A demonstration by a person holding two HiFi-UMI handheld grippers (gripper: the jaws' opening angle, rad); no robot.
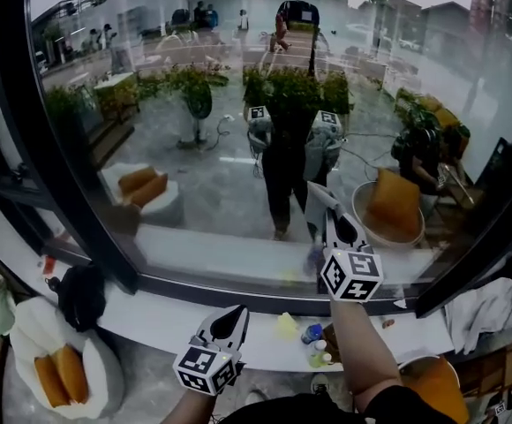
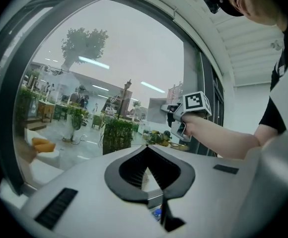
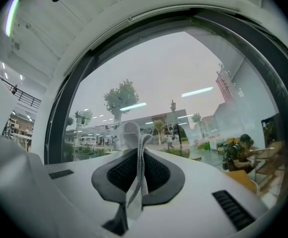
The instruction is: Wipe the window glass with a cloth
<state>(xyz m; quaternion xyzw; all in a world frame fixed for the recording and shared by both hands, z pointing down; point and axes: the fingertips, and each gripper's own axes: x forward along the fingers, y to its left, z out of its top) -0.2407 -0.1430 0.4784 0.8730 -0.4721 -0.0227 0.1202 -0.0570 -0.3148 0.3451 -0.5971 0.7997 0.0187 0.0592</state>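
The big window glass (image 1: pixel 238 104) fills the head view inside a dark frame. My right gripper (image 1: pixel 316 194) is raised up against the pane, right of centre. In the right gripper view it (image 3: pixel 138 152) is shut on a thin white cloth (image 3: pixel 132 132), whose folded end sticks up past the jaws toward the glass (image 3: pixel 174 78). My left gripper (image 1: pixel 231 318) hangs lower, over the sill and away from the pane. In the left gripper view its jaws (image 2: pixel 146 151) meet with nothing between them, and the right gripper (image 2: pixel 178 119) shows ahead at the glass (image 2: pixel 109 73).
A white windowsill (image 1: pixel 194 318) runs under the glass and carries small bottles (image 1: pixel 314 336) and a yellow item (image 1: pixel 287 325). A pale rag (image 1: pixel 485 303) lies at the right. A black bag (image 1: pixel 81 294) and a white seat with orange cushions (image 1: pixel 57 371) sit lower left.
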